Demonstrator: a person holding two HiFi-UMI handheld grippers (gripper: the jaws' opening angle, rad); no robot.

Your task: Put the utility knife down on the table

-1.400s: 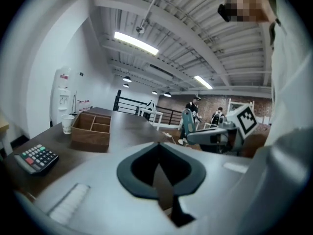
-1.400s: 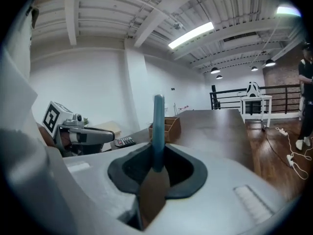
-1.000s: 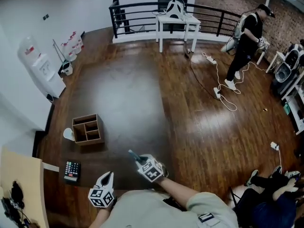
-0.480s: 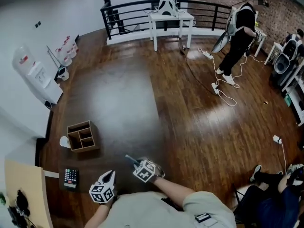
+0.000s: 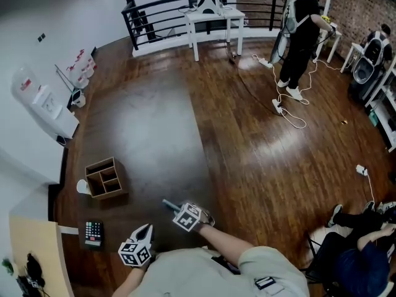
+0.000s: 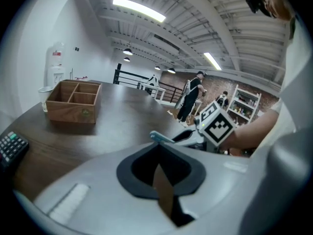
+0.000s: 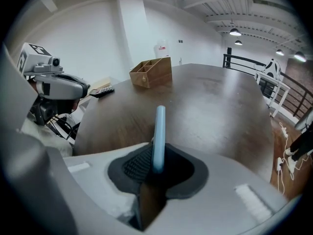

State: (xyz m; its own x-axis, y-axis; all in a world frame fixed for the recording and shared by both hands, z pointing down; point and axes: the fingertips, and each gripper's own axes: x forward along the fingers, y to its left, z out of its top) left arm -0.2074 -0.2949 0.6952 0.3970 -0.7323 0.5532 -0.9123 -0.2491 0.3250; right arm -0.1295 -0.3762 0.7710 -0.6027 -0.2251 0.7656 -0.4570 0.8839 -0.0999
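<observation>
My right gripper (image 7: 154, 173) is pinched shut on the knife (image 7: 158, 136). The thin, light blue handle sticks out past the jaws. It is over the table (image 5: 154, 135), well to the right of the wooden box (image 5: 104, 178) and nearer to me than the box. I think it is up off the table top.

My left gripper (image 6: 159, 168) has its jaws together with nothing in them, also on my side of the box.

I guess the knife is light, stiff and smooth, so it could slip. The blade end may be sharp, so the handle is the place to hold.

I see no words on the knife. The box has a small round mark on its front, too small to read.
</observation>
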